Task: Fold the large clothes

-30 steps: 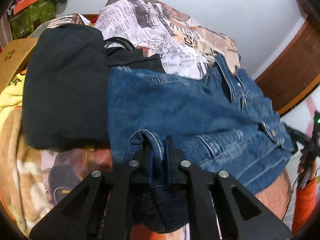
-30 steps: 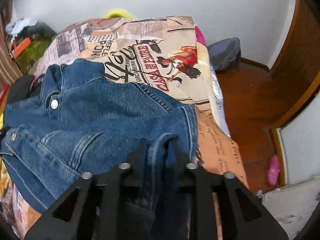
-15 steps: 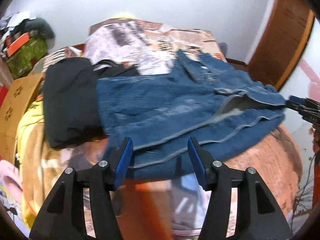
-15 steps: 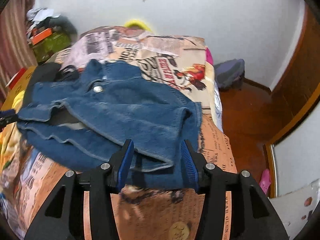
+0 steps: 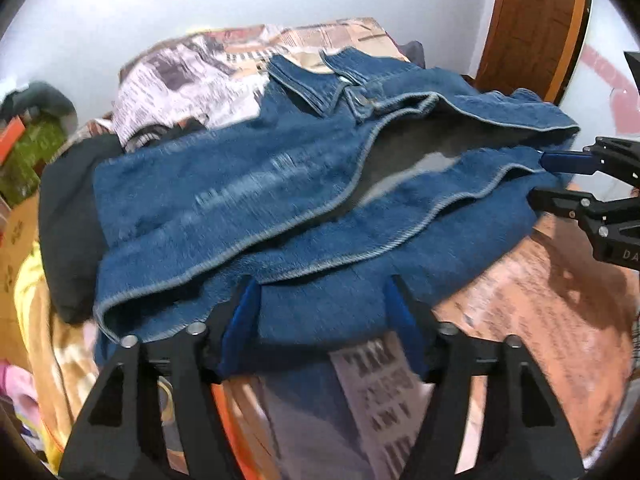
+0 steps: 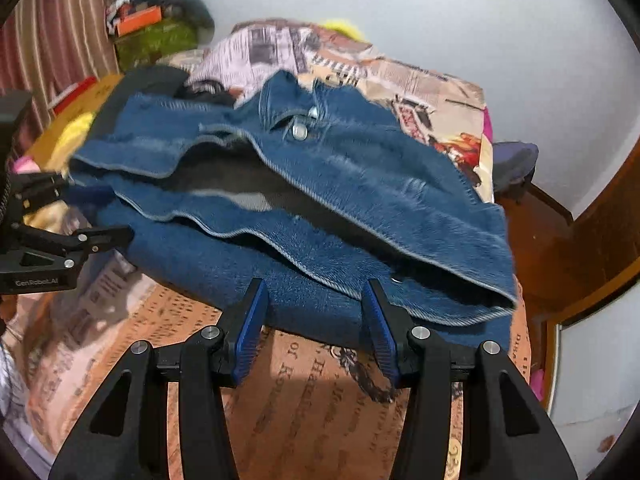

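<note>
A blue denim jacket [image 5: 248, 200] lies loosely folded on the bed, collar toward the wall, front panels gaping at the hem. It also shows in the right wrist view [image 6: 360, 184]. My left gripper [image 5: 324, 320] is open and empty, just in front of the jacket's near edge. My right gripper [image 6: 314, 320] is open and empty, at the jacket's near hem. Each gripper shows at the edge of the other's view: the right gripper [image 5: 576, 184] at the jacket's right end, the left gripper [image 6: 72, 224] at its left end.
The bed has a newspaper-print cover [image 6: 312, 392]. A black garment [image 5: 68, 216] lies left of the jacket. A cardboard box [image 5: 16, 232] and clutter [image 6: 152, 32] stand at the left. A wooden door [image 5: 532, 20] and wood floor [image 6: 536, 232] are right.
Both grippers let go of the denim jacket, opened and drew back from it. The jacket now lies on the bed with its hem gaping.
</note>
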Available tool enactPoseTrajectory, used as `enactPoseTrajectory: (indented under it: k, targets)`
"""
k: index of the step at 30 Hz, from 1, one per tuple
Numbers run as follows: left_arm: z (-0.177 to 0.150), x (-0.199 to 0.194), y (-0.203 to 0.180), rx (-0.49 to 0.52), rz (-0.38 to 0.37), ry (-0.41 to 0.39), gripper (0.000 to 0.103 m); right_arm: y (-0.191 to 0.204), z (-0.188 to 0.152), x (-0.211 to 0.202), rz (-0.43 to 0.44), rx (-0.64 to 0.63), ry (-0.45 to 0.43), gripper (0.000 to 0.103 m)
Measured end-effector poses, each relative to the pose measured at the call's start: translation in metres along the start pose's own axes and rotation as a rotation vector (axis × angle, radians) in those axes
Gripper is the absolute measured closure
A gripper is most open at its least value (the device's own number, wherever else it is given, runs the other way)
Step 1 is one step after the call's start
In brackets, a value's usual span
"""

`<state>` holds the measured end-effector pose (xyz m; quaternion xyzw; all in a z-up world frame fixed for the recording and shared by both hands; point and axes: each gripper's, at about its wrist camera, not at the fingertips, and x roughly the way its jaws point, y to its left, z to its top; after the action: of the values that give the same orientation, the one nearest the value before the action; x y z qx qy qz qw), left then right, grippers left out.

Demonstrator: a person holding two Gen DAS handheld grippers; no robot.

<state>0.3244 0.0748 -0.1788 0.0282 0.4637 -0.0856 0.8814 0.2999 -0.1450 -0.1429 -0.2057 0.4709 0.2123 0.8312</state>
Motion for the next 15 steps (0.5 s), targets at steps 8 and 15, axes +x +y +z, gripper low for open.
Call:
enactPoseTrajectory:
  k: [8,15]
  targets:
    - [0.043,0.041,0.061,0.008,0.281,-0.005,0.029,-0.012,0.032,0.026,-0.106,-0.092,0.011,0.044]
    - [0.098,0.038,0.114,-0.132,0.145,-0.047,0.032,-0.063,0.084,0.046,-0.184,0.031,-0.017,0.043]
